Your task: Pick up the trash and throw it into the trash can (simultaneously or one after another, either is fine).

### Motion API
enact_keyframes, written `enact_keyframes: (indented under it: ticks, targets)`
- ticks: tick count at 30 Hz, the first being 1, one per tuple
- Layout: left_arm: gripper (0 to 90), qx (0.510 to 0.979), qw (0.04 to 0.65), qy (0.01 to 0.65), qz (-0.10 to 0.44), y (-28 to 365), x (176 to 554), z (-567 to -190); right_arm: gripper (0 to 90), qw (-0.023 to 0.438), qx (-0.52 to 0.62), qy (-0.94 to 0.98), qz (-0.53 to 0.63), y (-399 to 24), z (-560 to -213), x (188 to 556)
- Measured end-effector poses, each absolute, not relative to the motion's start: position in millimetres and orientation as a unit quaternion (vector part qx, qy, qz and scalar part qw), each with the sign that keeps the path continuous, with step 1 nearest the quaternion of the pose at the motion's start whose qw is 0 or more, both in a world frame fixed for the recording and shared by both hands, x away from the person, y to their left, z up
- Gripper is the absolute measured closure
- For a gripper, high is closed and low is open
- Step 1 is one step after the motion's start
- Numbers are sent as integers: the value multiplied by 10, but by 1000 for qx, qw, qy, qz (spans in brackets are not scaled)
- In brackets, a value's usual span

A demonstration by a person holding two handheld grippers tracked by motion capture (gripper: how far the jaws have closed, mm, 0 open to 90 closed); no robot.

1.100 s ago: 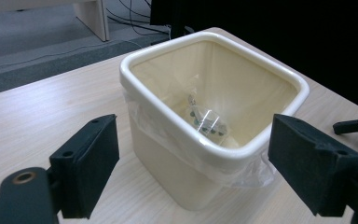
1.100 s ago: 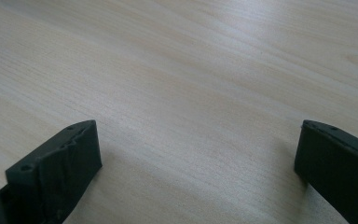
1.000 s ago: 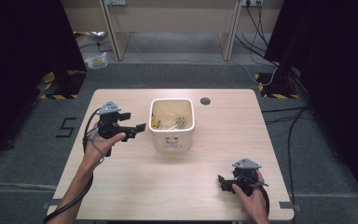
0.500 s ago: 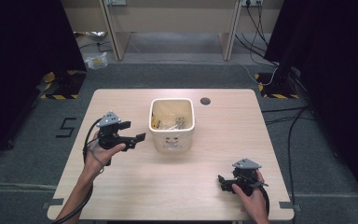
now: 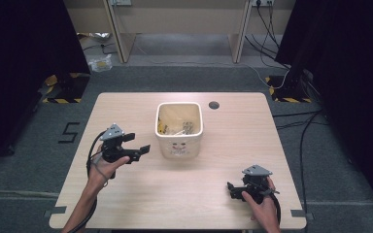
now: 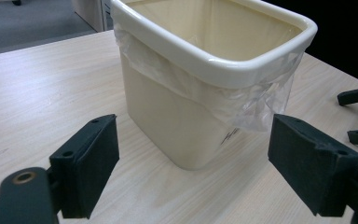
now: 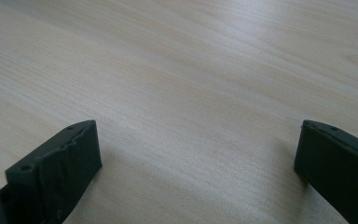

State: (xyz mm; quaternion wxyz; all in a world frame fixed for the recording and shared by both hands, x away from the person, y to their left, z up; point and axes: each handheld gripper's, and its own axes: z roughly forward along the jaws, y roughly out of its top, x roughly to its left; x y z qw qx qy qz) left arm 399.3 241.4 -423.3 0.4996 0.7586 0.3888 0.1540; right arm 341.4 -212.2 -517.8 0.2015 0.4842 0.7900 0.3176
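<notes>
A cream square bin (image 5: 178,130) lined with a clear plastic bag stands in the middle of the wooden table (image 5: 126,194), with small scraps inside. My left gripper (image 5: 143,148) hovers just left of the bin, open and empty, pointing at its side. In the left gripper view the bin (image 6: 200,88) stands close ahead between the wide-apart jaws, and the bag's edge (image 6: 256,109) hangs below the rim. My right gripper (image 5: 230,189) rests low near the table's front right, open, with bare wood between its jaws in the right gripper view.
A dark round hole (image 5: 213,105) sits in the tabletop behind the bin to the right. The other gripper's jaw tips (image 6: 356,95) show at the right edge of the left gripper view. Cables trail on the grey floor around the table.
My left gripper has drawn back toward the front edge and lowered, still pointing at the bin. The right gripper has not moved.
</notes>
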Motion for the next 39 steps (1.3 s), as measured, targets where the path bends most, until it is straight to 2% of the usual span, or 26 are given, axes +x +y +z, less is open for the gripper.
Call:
enact_keyframes:
  ticks: [39]
  targets:
    - [157, 796, 451, 378, 144, 2365, 3799, -4768, 6, 202, 484, 790, 318, -2122, -5178, 3413]
